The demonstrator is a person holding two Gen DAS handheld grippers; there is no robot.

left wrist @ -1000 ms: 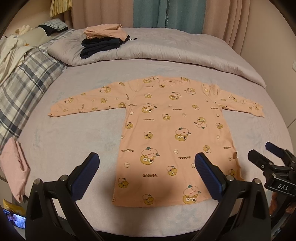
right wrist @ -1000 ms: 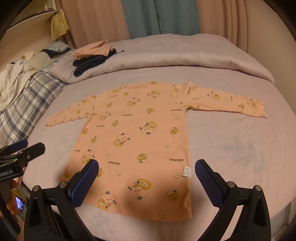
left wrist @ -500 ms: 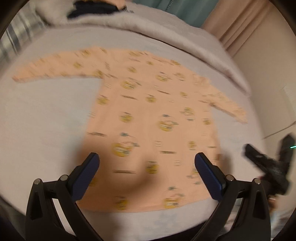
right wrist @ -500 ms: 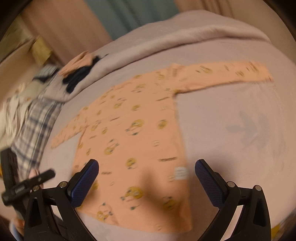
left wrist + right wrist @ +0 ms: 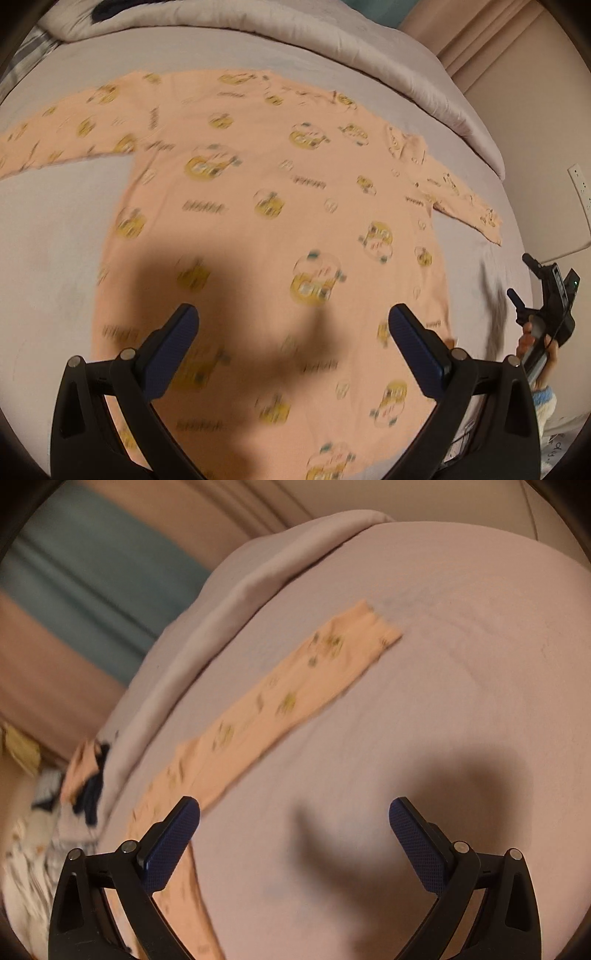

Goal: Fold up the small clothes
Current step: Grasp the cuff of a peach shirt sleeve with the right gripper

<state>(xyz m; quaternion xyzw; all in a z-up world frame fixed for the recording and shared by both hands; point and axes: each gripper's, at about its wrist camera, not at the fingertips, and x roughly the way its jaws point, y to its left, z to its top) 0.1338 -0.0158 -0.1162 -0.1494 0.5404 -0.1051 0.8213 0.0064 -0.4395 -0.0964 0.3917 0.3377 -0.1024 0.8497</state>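
Across a bed (image 5: 44,229) covered in a pale lilac sheet lies a small peach long-sleeved shirt (image 5: 280,206) printed with yellow cartoon figures, spread flat with both sleeves stretched out sideways. Its hem is toward the viewer and its neckline toward a rolled duvet (image 5: 332,48) at the far side.

From the left wrist view, the left tongs (image 5: 291,332) hang above the lower body of the shirt, blue pads wide apart and holding nothing. Their shadow falls on the fabric directly ahead. The right tongs (image 5: 521,280) show at the right edge of that view, off the shirt's side seam and near the right sleeve's cuff.

From the right wrist view, the right tongs (image 5: 293,823) are likewise spread wide and empty. Bare sheet lies between the pads. The right sleeve (image 5: 295,698) runs diagonally, from the shirt body by the left pad up and away to the cuff at upper right. So the sleeve's long axis points away from these tongs, ahead and to their left.

The right hand's tongs are the nearer to this sleeve, so a first fold of it inward would likely fall to them. Both views are motion-blurred.
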